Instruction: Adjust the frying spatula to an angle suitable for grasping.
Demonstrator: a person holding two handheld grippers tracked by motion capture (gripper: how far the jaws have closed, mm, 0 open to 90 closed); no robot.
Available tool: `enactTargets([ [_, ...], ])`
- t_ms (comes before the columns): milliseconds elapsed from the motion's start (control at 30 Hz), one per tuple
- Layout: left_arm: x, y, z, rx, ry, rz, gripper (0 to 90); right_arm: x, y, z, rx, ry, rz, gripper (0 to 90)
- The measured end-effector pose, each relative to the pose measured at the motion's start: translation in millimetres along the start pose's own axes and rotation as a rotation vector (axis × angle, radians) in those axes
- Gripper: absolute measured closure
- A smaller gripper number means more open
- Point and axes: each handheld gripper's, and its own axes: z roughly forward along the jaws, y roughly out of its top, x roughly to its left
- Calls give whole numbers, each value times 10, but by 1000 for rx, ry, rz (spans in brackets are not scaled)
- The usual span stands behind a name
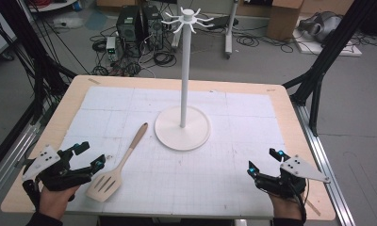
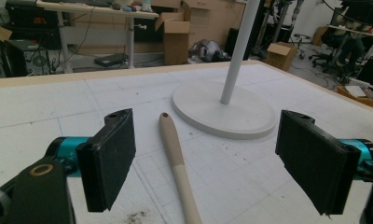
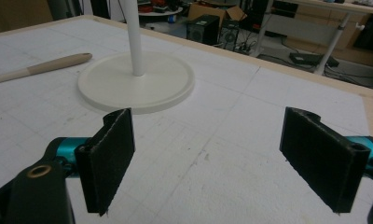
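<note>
- Wooden slotted spatula [image 1: 118, 167] lies flat on the white gridded mat [image 1: 224, 188], just beside the left gripper [image 1: 88, 155]; blade toward the person, handle slanting away toward the round base of the white hook stand [image 1: 182, 128], its tip near the base but apart from it
- Left gripper: jaws wide, nothing between the pads; in the left gripper view the handle [image 2: 175, 158] runs up between the jaws, roughly along the line of approach
- Right gripper [image 1: 263, 160]: jaws wide, empty, well apart from the spatula
- Judgement: the left hand is far nearer; a grasp would want the jaws set across the handle's long axis
</note>
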Motion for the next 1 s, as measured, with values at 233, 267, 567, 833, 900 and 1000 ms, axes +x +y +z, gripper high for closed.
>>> enactTargets([
  [233, 16, 3, 39, 7, 10, -6, 207, 3, 8, -46, -22, 6, 17, 215],
  [267, 15, 3, 43, 7, 13, -6, 206, -5, 4, -57, -32, 6, 28, 209],
  [567, 12, 19, 120, 35, -36, -26, 219, 9, -13, -86, -23, 16, 43, 199],
  [833, -50, 58, 201, 99, -52, -15, 187, 82, -8, -19, 18, 48, 15, 149],
  [900, -59, 69, 228, 124, -50, -11, 187, 93, -6, -16, 24, 48, 4, 149],
  [1000, -75, 87, 261, 156, -54, 0, 201, 103, -7, -7, 30, 50, -3, 150],
])
